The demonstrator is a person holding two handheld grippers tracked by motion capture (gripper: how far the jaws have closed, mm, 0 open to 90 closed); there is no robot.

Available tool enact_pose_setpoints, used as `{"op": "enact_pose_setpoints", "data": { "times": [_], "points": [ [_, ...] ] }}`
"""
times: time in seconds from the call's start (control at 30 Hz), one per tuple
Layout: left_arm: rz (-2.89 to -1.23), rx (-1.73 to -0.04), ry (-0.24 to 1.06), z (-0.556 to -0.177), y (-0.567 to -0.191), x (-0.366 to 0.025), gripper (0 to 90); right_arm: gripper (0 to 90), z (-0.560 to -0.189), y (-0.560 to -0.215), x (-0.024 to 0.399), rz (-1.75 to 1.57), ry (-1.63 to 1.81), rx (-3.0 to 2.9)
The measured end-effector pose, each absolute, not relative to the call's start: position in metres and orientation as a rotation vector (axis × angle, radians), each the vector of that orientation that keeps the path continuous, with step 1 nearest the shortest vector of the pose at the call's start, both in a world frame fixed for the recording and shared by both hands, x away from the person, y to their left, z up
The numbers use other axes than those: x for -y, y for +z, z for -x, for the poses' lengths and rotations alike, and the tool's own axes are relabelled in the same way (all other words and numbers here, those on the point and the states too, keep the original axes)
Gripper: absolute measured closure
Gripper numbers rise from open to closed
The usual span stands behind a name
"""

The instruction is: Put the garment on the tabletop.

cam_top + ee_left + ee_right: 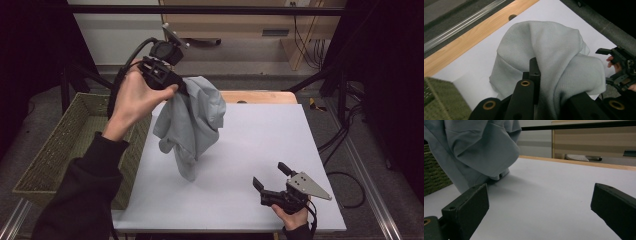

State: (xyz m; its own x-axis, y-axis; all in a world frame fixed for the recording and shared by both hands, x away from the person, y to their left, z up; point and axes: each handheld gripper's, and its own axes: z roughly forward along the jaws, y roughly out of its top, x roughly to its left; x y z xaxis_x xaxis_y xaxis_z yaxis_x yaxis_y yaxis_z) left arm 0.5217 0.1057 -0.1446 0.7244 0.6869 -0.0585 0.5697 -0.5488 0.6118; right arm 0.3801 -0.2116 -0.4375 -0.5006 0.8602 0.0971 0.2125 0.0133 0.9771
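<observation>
A pale grey garment (192, 125) hangs in folds from my left gripper (182, 87), which is raised over the left part of the white table top (260, 140). The jaws are shut on a bunch of the cloth, and its lower end reaches down to the table. In the left gripper view the garment (554, 50) drapes over and between the black jaws of the left gripper (549, 77). My right gripper (268, 173) rests near the table's front right, open, with nothing between its jaws. In the right gripper view the garment (481, 150) hangs at the far left, well ahead of the right gripper (539, 202).
A woven green basket (60, 145) stands against the table's left edge, beside the raised left arm. A wooden strip (260, 96) runs along the table's far edge. Black frame posts and cables stand at the right.
</observation>
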Motion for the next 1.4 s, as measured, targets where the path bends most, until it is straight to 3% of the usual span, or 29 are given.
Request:
{"op": "enact_pose_setpoints", "data": {
  "times": [0.97, 1.4],
  "points": [
    [-2.462, -0.763, 0.056, -0.536, -0.275, -0.051, 84.5, 1.6, -0.381, -0.441, 0.211, -1.110, 1.528, -1.758],
    [-2.502, -0.762, 0.057, -0.536, -0.335, -0.031, 83.5, 1.6, -0.381, -0.442, 0.210, -1.109, 1.533, -1.757]
  ]
}}
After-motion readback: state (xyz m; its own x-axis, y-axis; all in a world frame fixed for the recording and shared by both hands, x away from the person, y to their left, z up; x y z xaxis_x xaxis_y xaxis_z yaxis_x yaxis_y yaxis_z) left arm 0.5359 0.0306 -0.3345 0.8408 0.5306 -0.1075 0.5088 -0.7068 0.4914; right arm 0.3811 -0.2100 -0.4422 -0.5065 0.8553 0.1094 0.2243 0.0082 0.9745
